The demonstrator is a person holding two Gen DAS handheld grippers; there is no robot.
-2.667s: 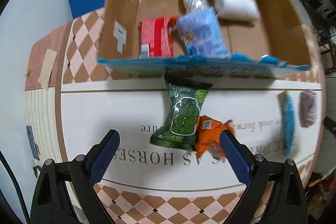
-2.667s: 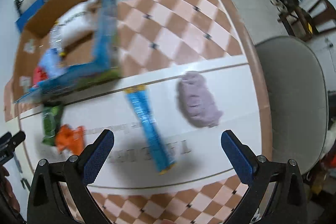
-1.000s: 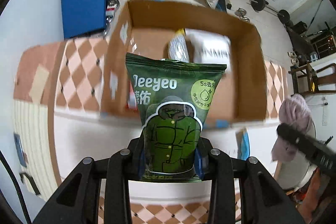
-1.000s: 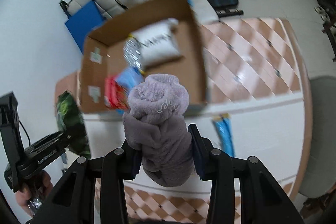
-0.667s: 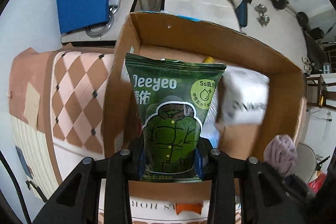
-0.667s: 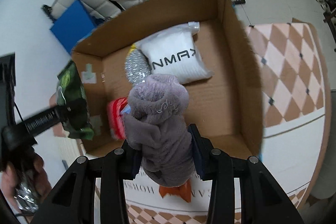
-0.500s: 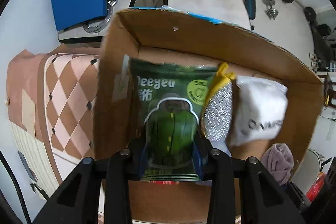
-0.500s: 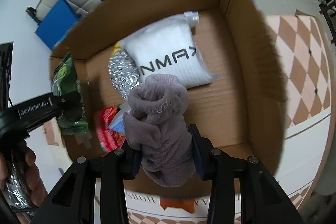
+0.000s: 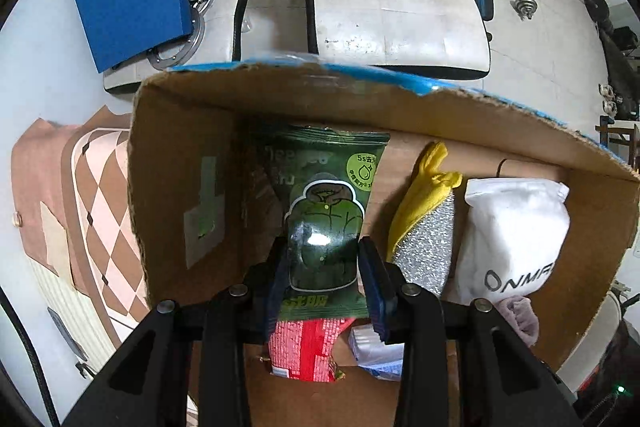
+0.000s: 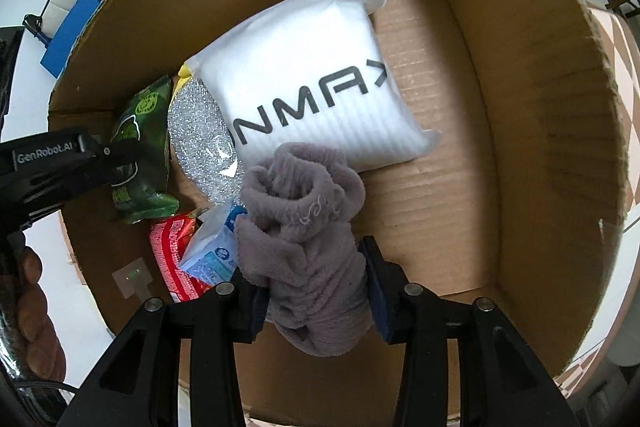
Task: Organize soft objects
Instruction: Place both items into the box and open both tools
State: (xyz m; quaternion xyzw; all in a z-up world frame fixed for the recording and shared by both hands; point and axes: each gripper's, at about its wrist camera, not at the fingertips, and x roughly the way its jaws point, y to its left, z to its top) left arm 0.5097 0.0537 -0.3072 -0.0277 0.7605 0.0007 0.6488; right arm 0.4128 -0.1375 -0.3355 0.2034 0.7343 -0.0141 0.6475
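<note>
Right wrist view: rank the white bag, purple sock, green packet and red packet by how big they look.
1. white bag
2. purple sock, though it is nearest the camera, so unsure
3. green packet
4. red packet, partly hidden, so unsure

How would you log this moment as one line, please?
left gripper: shut on green packet | right gripper: shut on purple sock | both over cardboard box

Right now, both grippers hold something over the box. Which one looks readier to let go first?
Probably the right gripper: its purple sock hangs over bare floor of the cardboard box. The left gripper holds the green packet above the red packet, a more crowded spot.
</note>
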